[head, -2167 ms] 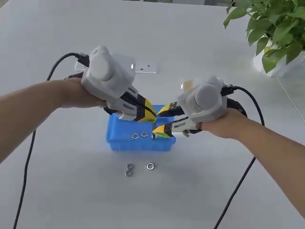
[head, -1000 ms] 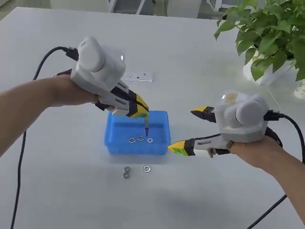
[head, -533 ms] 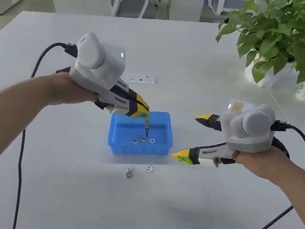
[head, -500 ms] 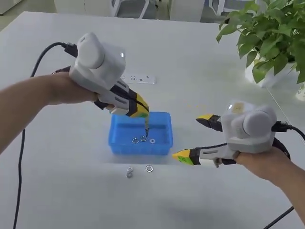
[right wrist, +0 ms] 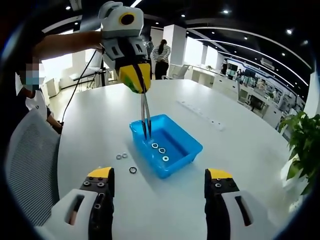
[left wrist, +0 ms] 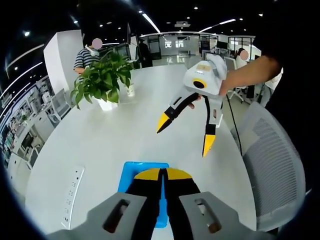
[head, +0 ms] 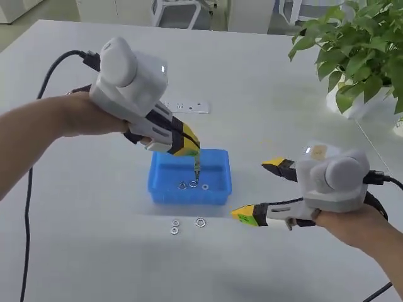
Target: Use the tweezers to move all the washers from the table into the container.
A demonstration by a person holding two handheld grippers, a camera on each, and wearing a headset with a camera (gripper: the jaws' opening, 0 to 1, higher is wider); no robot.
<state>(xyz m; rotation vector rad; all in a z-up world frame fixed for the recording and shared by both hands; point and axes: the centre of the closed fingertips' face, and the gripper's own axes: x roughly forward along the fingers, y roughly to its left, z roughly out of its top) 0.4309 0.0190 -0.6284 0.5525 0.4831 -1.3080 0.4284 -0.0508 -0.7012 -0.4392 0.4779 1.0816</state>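
Left hand-held gripper [head: 187, 148] hangs over the container [head: 189, 196], tweezers [head: 196, 167] dropping into its middle, which leaves open room at the bin's left and right ends. Loose washers [head: 200, 222] lie on the surface [head: 94, 251] just near of it, open surface around them. The right hand-held gripper [head: 257, 190], jaws wide, stands right of the container, and a plant [head: 352, 50] crowds the far right.

I see a large white counter [head: 264, 75] with a white power strip [head: 187, 107] flat on it and a potted green plant [head: 359, 44] at the far right in the head view. A grey mesh chair [left wrist: 272, 160] stands beside the counter. Behind is an open office: dark ceiling, light strips [left wrist: 150, 22], a white column [right wrist: 176, 45], rows of desks [right wrist: 235, 85] and a person standing [right wrist: 161, 54].
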